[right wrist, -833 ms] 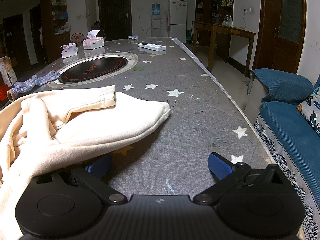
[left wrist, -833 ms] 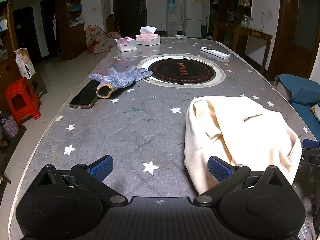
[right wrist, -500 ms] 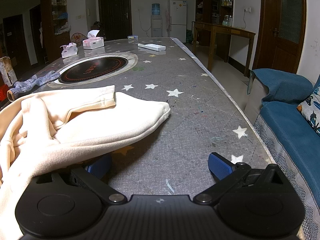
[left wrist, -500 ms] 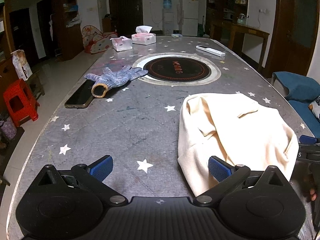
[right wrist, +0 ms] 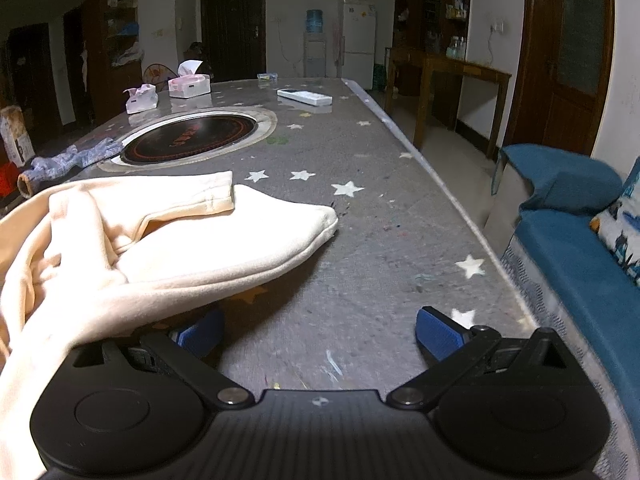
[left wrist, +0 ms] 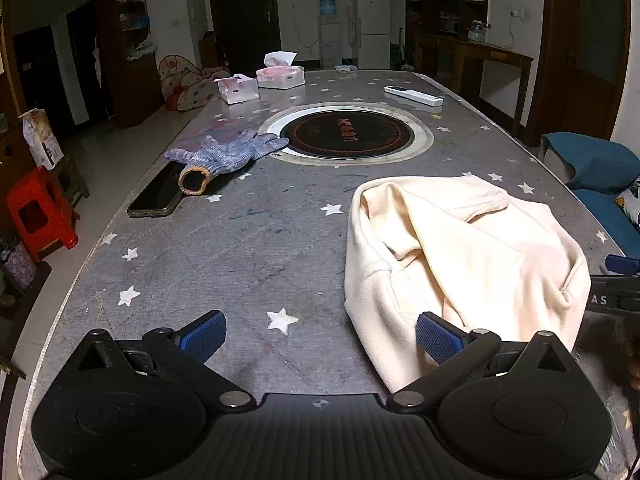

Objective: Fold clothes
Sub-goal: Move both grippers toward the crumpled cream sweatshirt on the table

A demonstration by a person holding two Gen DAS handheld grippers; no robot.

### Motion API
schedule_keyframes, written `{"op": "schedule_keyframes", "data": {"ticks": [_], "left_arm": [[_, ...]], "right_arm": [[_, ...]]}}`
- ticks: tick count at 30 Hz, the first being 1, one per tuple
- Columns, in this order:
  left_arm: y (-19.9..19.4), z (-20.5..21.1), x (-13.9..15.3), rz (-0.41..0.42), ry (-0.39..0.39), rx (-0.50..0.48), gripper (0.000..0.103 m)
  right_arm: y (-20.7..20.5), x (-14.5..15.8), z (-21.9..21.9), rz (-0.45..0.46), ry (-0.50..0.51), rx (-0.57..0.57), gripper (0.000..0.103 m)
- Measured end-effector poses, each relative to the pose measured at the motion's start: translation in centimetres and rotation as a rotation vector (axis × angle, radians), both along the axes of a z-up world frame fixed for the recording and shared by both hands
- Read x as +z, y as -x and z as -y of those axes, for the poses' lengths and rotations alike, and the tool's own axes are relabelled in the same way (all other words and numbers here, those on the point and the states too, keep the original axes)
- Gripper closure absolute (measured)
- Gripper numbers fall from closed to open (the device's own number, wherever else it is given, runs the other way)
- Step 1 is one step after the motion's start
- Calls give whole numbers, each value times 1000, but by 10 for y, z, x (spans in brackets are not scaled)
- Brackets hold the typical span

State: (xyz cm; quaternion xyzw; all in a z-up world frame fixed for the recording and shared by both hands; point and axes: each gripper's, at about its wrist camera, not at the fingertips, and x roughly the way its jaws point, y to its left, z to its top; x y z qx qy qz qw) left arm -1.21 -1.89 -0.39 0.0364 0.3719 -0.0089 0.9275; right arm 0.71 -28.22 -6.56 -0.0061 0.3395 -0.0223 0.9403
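Cream garment (left wrist: 472,256) bunched on the near right of the starred surface (left wrist: 248,264). Left tongs (left wrist: 320,334) spread wide, empty, right pad at the garment's near edge. Right tongs (right wrist: 318,334) spread wide, cloth draped over the left finger, nothing pinched. Knit glove (left wrist: 228,154) and phone (left wrist: 156,196) far left.

The right hand-held gripper's (right wrist: 318,334) left blue pad (right wrist: 198,334) is partly covered by the cream garment (right wrist: 132,256), whose left part is cut off by the frame edge.
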Motion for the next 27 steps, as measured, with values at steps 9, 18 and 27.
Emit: {"op": "schedule_keyframes", "data": {"ticks": [9, 18, 27], "left_arm": [[6, 6, 3, 6, -7, -12, 0], [16, 14, 5, 12, -5, -31, 0], [21, 19, 5, 14, -2, -52, 0]], "right_arm": [[29, 18, 5, 36, -30, 16, 0], [56, 37, 1, 80, -89, 76, 0], [71, 47, -12, 87, -76, 133, 0]]}}
